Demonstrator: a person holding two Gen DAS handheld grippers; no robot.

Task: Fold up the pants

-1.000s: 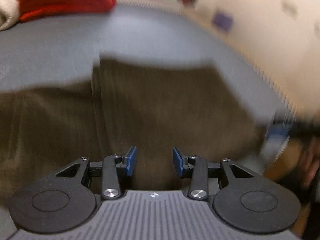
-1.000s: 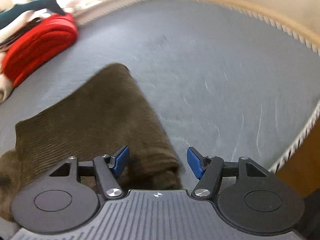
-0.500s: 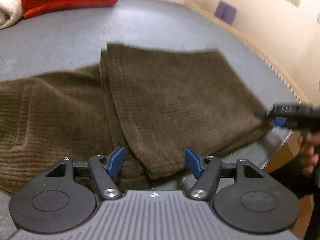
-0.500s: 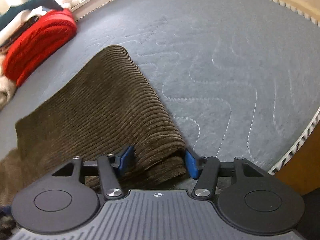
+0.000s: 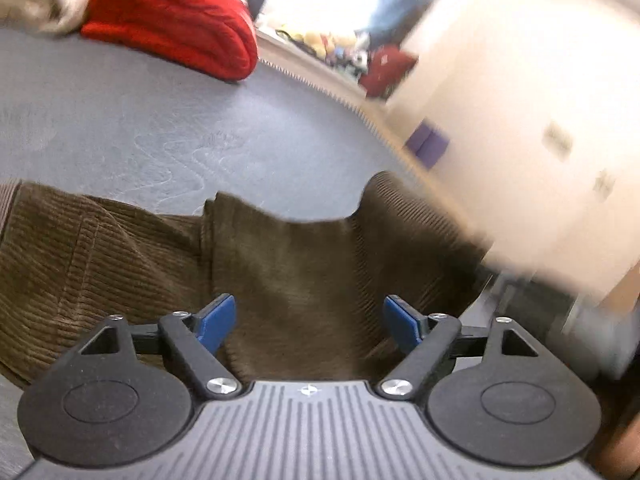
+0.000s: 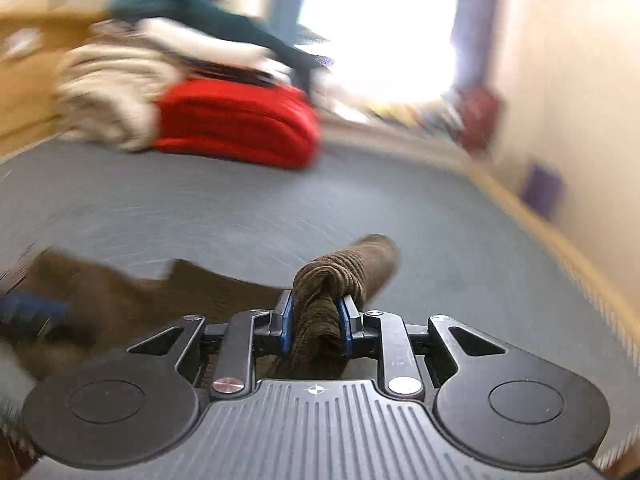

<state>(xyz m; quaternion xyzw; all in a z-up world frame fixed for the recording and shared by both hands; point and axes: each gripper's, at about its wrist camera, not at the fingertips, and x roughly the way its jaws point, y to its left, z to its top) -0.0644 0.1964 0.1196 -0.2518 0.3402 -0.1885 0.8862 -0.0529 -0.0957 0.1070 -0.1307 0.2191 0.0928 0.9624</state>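
Lifted since earlier, pants run leftward from closing right gripper jaws; left gripper jaws opening, unclamped.

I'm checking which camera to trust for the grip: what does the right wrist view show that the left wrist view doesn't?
Only the right wrist view shows the right gripper with its jaws closing on a bunched end of the brown pants, plus a pile of white and teal laundry. Only the left wrist view shows the left gripper, its jaws opening, pads apart over the cloth. Both show the pants, the grey mattress and the red blanket.
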